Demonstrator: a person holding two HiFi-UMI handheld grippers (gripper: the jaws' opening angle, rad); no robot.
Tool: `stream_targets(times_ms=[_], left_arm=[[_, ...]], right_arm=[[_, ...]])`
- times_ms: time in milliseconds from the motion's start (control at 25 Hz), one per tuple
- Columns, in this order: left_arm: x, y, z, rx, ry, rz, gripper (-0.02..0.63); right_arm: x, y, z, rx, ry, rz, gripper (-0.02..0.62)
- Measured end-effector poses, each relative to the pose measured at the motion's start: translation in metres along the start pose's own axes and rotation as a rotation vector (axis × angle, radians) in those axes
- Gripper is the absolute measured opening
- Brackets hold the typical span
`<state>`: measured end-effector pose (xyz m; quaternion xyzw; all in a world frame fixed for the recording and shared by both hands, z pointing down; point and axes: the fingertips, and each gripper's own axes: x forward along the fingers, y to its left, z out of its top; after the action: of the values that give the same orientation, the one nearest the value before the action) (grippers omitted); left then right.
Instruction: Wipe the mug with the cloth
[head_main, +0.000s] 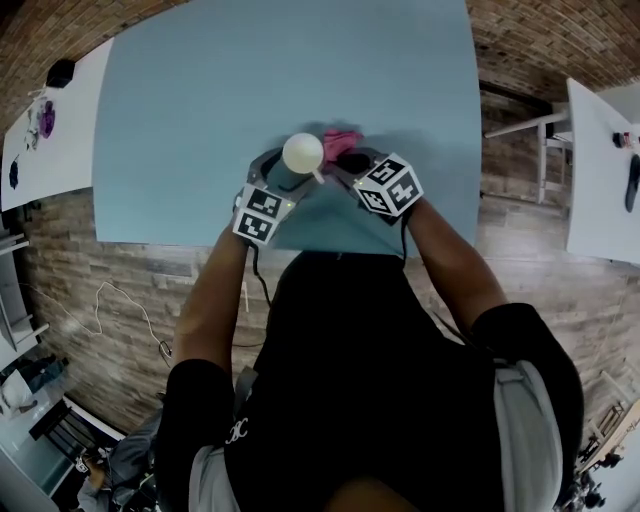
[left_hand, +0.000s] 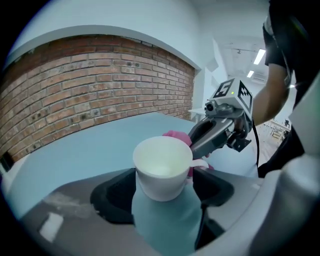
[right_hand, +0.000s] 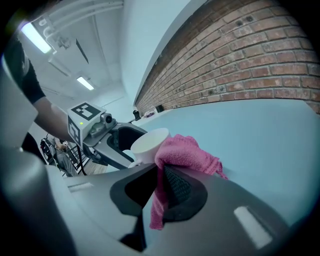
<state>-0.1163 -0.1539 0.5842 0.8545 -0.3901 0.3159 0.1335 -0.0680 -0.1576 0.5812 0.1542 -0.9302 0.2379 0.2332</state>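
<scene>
free: table (head_main: 300, 60) far half, both sides | blocked: near-edge centre, mug (head_main: 302, 152) between left gripper (left_hand: 165, 180) jaws, cloth (head_main: 343, 140) in right gripper (right_hand: 161, 175) just beside

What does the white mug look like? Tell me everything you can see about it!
The mug is plain white, smooth and shiny like china, wider at the top, and empty inside. It is upright and seems to stand on the blue table, between the open jaws of the left gripper. Its small handle points toward the right gripper, whose pink cloth looks pressed against that side.
</scene>
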Motion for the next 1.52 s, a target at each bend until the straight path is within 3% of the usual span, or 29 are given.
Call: stream_targets(times_ms=[160, 360, 480, 600, 680, 760, 960, 1040, 1320, 1520], left_arm=[[0.001, 0.000, 0.000, 0.061, 0.013, -0.003, 0.353], [0.001, 0.000, -0.001, 0.000, 0.024, 0.056, 0.344], [0.001, -0.001, -0.002, -0.044, 0.024, 0.104, 0.342], [0.003, -0.001, -0.003, -0.057, 0.037, 0.115, 0.342], [0.005, -0.001, -0.006, -0.072, 0.039, 0.114, 0.342], [0.005, -0.001, -0.005, -0.073, 0.043, 0.114, 0.342], [0.004, 0.000, -0.005, -0.082, 0.041, 0.132, 0.342], [0.004, -0.002, -0.005, -0.088, 0.050, 0.139, 0.342], [0.006, -0.008, -0.006, -0.175, 0.046, 0.202, 0.342], [0.007, -0.014, -0.010, -0.182, 0.058, 0.206, 0.344]], right_arm=[[-0.003, 0.002, -0.002, -0.021, 0.013, 0.003, 0.043], [-0.001, 0.002, 0.000, -0.034, 0.011, -0.022, 0.043], [-0.002, 0.014, -0.003, -0.120, 0.040, -0.015, 0.043], [-0.008, 0.026, 0.001, -0.262, 0.066, 0.008, 0.041], [-0.011, 0.031, 0.006, -0.303, 0.065, 0.024, 0.043], [-0.010, 0.031, 0.006, -0.262, 0.057, 0.042, 0.041], [0.000, 0.011, -0.009, -0.018, 0.055, 0.050, 0.041], [-0.004, 0.012, -0.006, 0.026, 0.023, 0.051, 0.041], [-0.031, 0.039, 0.013, -0.015, -0.082, 0.029, 0.041], [-0.031, 0.050, 0.012, -0.118, -0.040, -0.007, 0.041]])
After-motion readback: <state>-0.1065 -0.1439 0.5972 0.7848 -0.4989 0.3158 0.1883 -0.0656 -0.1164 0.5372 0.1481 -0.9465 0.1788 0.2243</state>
